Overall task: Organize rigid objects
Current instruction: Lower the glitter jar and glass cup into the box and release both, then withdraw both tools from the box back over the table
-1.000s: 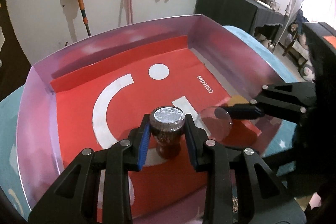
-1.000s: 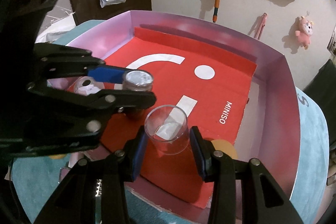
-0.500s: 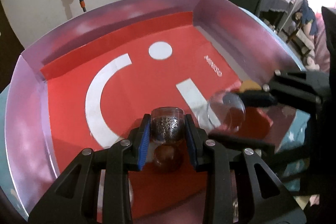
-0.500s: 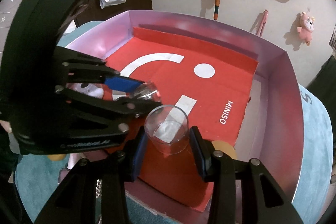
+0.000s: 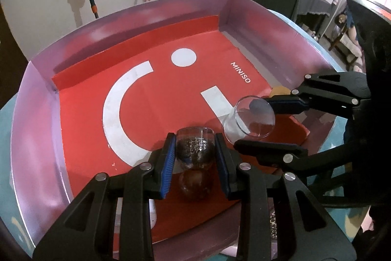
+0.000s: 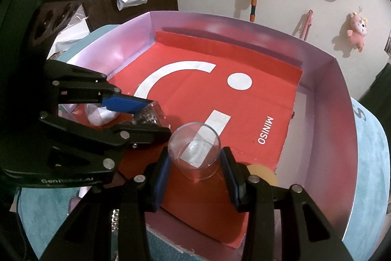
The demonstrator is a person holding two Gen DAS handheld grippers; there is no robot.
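Lilac-walled tray (image 5: pixel 36 114), red liner: left gripper (image 5: pixel 195 151) clamps small dark glitter-filled glass jar (image 5: pixel 194 148); right gripper (image 6: pixel 195 158) clamps clear glass cup (image 6: pixel 194 148), mouth tilted toward jar, just right of left jaws.

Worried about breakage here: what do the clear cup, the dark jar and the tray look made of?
Clear cup: transparent, glossy, thin-walled; glass or hard plastic, since the liner shows through.
Dark jar: clear glossy wall over dark speckled contents; glass or plastic, unclear.
Tray: folded cardboard by its creased corners, satin pinkish-silver walls, with a matte red paper liner.
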